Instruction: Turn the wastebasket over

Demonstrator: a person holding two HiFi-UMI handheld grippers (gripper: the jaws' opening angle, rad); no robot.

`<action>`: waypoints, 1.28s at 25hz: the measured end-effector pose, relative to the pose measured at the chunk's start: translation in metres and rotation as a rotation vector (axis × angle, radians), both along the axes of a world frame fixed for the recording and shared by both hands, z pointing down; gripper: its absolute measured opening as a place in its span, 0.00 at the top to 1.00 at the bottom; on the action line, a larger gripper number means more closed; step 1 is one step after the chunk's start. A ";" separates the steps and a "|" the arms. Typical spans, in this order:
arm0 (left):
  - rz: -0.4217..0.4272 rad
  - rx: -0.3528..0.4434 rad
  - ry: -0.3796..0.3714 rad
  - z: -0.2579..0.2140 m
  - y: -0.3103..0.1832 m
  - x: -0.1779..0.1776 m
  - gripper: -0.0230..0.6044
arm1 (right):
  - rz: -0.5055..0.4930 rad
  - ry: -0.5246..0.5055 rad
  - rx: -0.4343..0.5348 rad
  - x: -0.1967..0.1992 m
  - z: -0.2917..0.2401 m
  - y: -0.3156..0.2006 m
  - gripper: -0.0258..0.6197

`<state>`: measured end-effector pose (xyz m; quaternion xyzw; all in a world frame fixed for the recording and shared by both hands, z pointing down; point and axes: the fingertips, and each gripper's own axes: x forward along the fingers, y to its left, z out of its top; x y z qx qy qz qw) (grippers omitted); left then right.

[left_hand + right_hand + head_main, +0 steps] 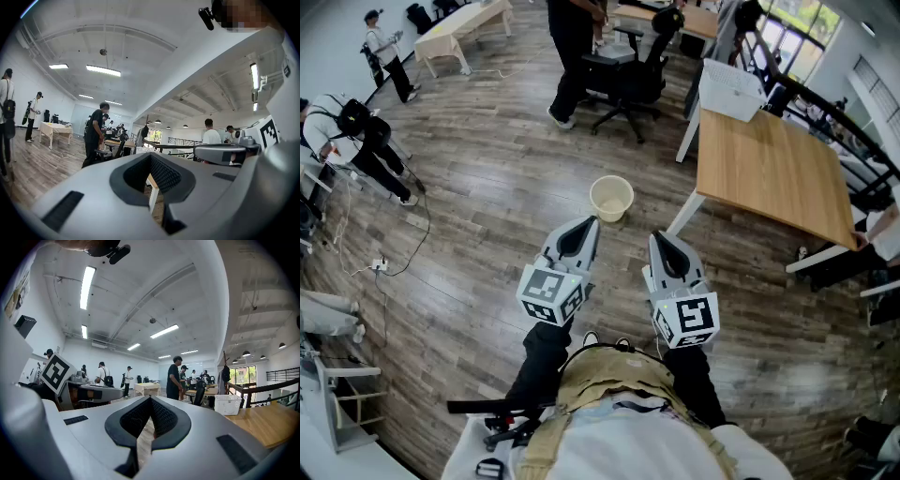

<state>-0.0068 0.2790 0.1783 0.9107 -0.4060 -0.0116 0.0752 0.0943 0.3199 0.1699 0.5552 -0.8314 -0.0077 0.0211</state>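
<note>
**Q:** Where does the wastebasket [617,216] stand?

**A:** It stands upright on the wooden floor [487,187], mouth up. It is ahead of both grippers and near the white leg [682,214] of the table [769,169]. Nothing is visible inside it. It does not appear in either gripper view, because both grippers are held level and look out over it.

**Q:** What is the state of each gripper?

**A:** The left gripper [589,222] has its jaws pressed together with nothing between them. The right gripper [657,236] is the same, with jaws together and empty. Neither gripper touches the wastebasket. In the head view, the left gripper tip appears just beside its near wall, although the gripper probably sits higher than the wastebasket.

**Q:** How is the wastebasket expected to handle?

**A:** It appears to be a thin-walled, pale plastic container, so it is probably light. The wall is likely to flex under a pinch, while the rolled rim should be stiffer. The surface looks smooth, so it may slip in the grip, and the wastebasket may skid on the floor if it is pushed.

**Q:** Where is the recommended hold?

**A:** Take hold at the rim, with one jaw inside and one jaw outside, on the near edge. The jaws must spread before contact. A second grip on the opposite rim, or support against the wall, should steady the wastebasket while it turns mouth-down
</note>
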 end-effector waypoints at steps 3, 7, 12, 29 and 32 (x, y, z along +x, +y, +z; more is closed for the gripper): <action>-0.005 -0.002 -0.005 0.003 0.000 -0.001 0.96 | -0.011 0.003 0.004 -0.001 0.002 0.000 0.93; -0.014 -0.004 -0.003 0.004 0.003 -0.005 0.96 | -0.007 0.007 0.001 -0.004 0.003 0.005 0.93; -0.021 -0.013 -0.003 0.008 0.005 -0.011 0.96 | -0.006 0.008 -0.013 -0.008 0.008 0.005 0.93; -0.039 -0.061 0.003 0.028 -0.006 -0.040 0.96 | -0.034 0.054 -0.082 -0.035 0.037 -0.008 0.93; -0.036 -0.075 0.006 0.033 -0.010 -0.049 0.96 | -0.033 0.063 -0.094 -0.044 0.041 -0.012 0.93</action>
